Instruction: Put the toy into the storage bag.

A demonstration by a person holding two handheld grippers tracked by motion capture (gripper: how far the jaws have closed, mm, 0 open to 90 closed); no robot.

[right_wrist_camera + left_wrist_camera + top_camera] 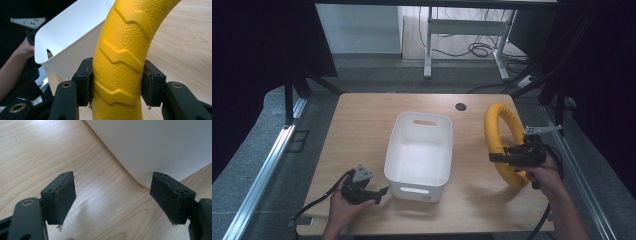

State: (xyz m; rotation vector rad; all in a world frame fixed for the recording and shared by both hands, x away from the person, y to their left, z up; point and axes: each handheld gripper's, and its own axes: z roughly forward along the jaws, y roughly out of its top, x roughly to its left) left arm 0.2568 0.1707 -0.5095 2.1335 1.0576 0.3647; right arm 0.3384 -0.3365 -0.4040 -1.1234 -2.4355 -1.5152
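Observation:
A yellow ring [498,135] with a raised zigzag tread stands upright at the right of the wooden table [362,130]. My right gripper [506,156] is shut on its lower part; in the right gripper view both pads press the ring's [120,62] sides, at my right gripper [117,83]. A white plastic bin [419,155] with handle slots sits mid-table, nothing visible inside it. My left gripper [379,192] rests low by the bin's front left corner, held in a hand. In the left gripper view my left gripper [112,197] is open, with bare wood between its pads and the bin's wall [160,145] just beyond.
A round cable hole [460,106] lies near the table's far edge. Metal rails [267,170] run along both sides of the table. Behind it stands a white desk frame [462,30] with cables on the floor. Dark curtains close off left and right.

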